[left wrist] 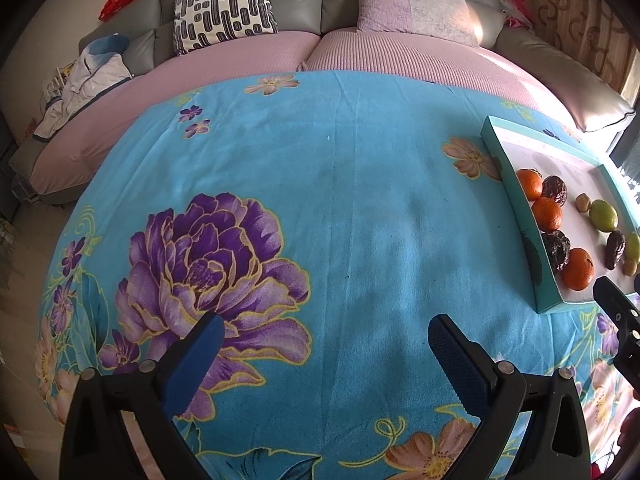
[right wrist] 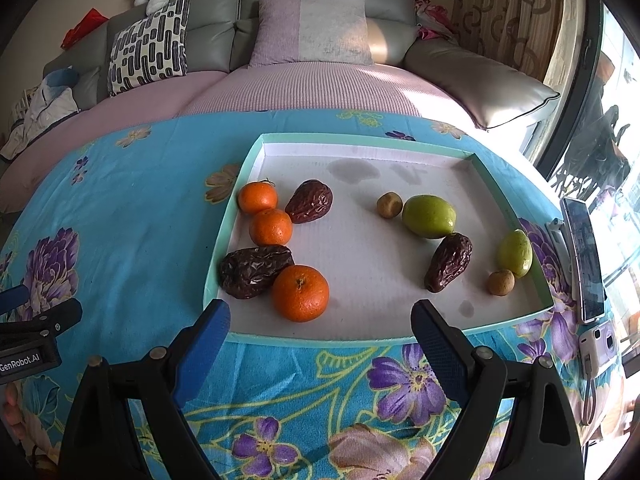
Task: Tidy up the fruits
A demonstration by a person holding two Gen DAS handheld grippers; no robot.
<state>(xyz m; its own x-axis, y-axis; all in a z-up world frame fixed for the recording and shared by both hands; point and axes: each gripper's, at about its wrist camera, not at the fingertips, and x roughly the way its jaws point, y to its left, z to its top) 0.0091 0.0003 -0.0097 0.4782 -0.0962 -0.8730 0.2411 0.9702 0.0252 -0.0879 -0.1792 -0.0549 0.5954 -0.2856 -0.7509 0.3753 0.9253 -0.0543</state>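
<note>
Tongs [right wrist: 320, 328] spread empty before fruit tray [right wrist: 360, 338].

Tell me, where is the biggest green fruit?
In the right wrist view, the biggest green fruit lies in the right half of the tray, between a small brown fruit and a dark wrinkled date.

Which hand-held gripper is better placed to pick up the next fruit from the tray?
Right. The right hand-held gripper hangs open at the tray's near rim, facing the nearest orange. The left hand-held gripper faces bare tablecloth, tray off to its right.
</note>
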